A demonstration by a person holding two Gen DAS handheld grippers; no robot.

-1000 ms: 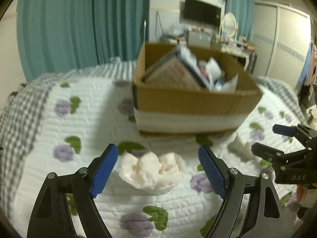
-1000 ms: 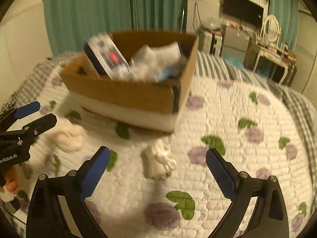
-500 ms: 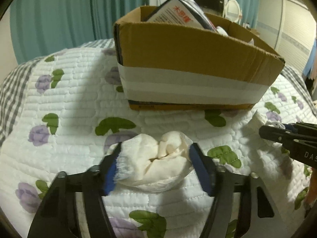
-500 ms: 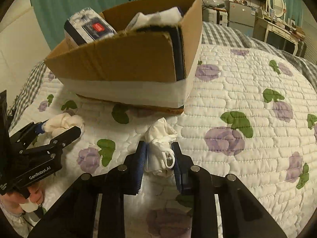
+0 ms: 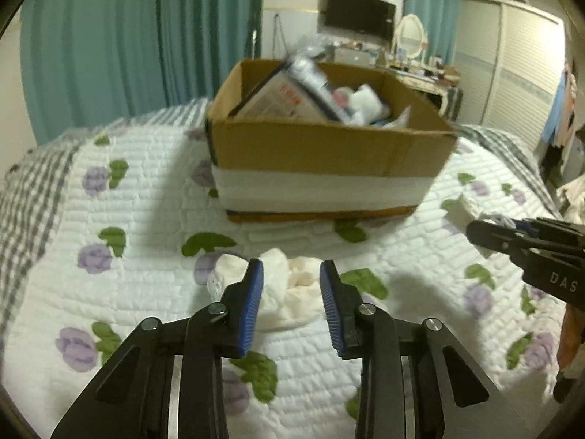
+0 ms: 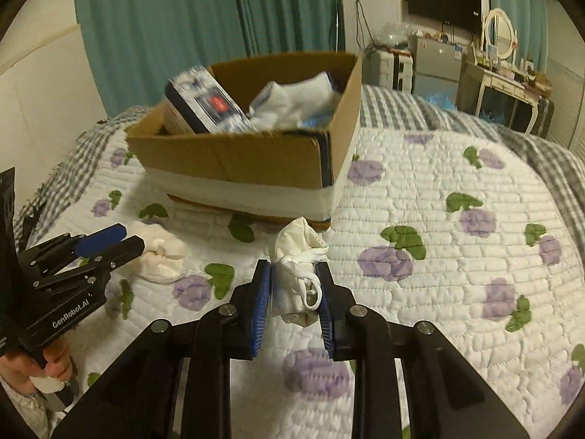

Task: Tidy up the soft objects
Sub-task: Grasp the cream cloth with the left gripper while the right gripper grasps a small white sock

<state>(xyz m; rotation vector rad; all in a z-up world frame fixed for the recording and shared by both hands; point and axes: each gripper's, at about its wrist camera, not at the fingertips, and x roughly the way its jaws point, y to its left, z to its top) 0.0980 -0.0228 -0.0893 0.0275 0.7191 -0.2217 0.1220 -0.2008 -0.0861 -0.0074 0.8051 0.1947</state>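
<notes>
My left gripper is shut on a crumpled white sock and holds it just above the flowered quilt; it also shows in the right wrist view. My right gripper is shut on a second white sock, lifted a little off the quilt. It appears at the right edge of the left wrist view. A cardboard box stands on the bed ahead of both grippers, holding white socks and packaged items.
The bed is covered by a white quilt with purple flowers and a grey checked blanket at its edges. Teal curtains hang behind. A dresser with a mirror stands at the far right.
Both grippers closed on their socks and rose with them, pulling back from the box. The box now looks lower and farther in both views.
</notes>
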